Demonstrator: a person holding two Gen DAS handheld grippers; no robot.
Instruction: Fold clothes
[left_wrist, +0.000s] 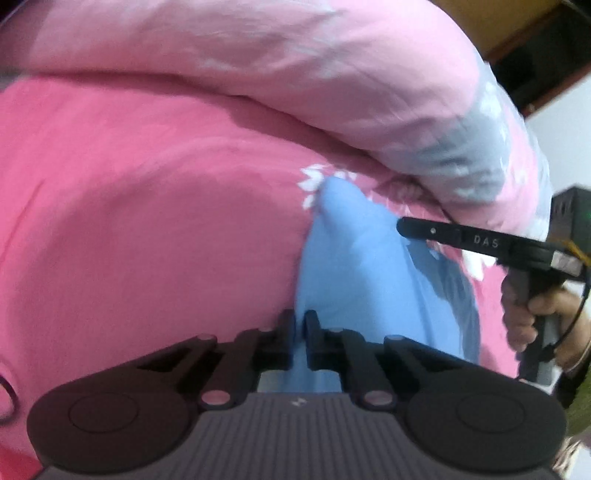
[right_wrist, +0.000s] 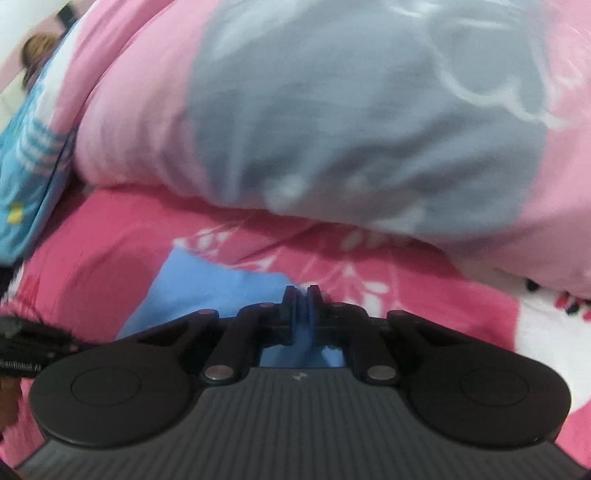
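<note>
Presently: blue garment lifted off pink bed sheet, pinched at two edges, slack between.

Risks, judged:
- Thin pinch both sides — little cloth between pads, so a tug or uneven pull could slip an edge out; fold lost.
- Slack middle drooping twd sheet; could drag, bunch, crease crooked when laid down.
- Rolled pink-and-grey duvet just behind the cloth; a far corner could catch or land on it instead of flat sheet.
- Blur in both views, hence fast motion probable; more chance of slip.

Left tongs: nearly closed, narrow gap filled w/ blue cloth — gripping garment's near edge.
Right tongs: pressed together on a thin fold of same blue cloth, strip showing between pads. Seen also from left wrist view, side-on, over garment's far side; hand on its grip.

Garment position: over sheet, in front of duvet, between the two tongs.
</note>
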